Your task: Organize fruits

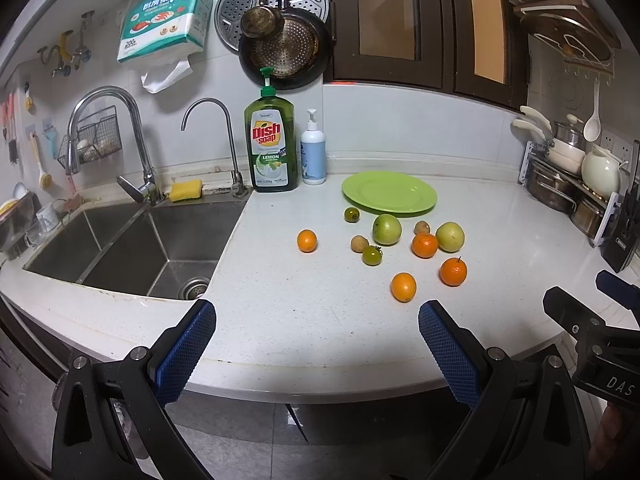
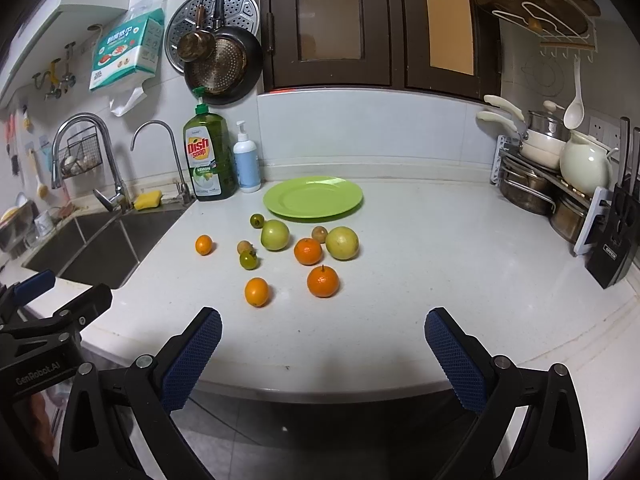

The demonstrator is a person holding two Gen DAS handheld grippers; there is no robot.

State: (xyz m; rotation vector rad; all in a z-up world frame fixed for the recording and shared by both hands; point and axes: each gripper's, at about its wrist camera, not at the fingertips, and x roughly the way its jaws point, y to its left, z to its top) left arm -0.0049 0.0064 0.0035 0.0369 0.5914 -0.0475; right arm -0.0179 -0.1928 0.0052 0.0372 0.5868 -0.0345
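Both grippers hover at the counter's front edge, jaws spread wide and empty: the left gripper (image 1: 317, 326), the right gripper (image 2: 323, 334). The fruits (image 2: 308, 251) lie scattered ahead of the fingertips, well apart from them, just in front of the bare green plate (image 2: 313, 197). The small brownish ones may be longans.

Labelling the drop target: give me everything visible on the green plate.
The green plate is round and shallow with a broad flat rim and a slightly sunken centre, glossy, possibly plastic or glazed. It sits flat and upright on the white counter, near the back wall, right of the dish soap bottle and the white pump bottle. It is empty. The fruits lie in front of it; none clearly touches it, though the nearest sit close to its front edge.
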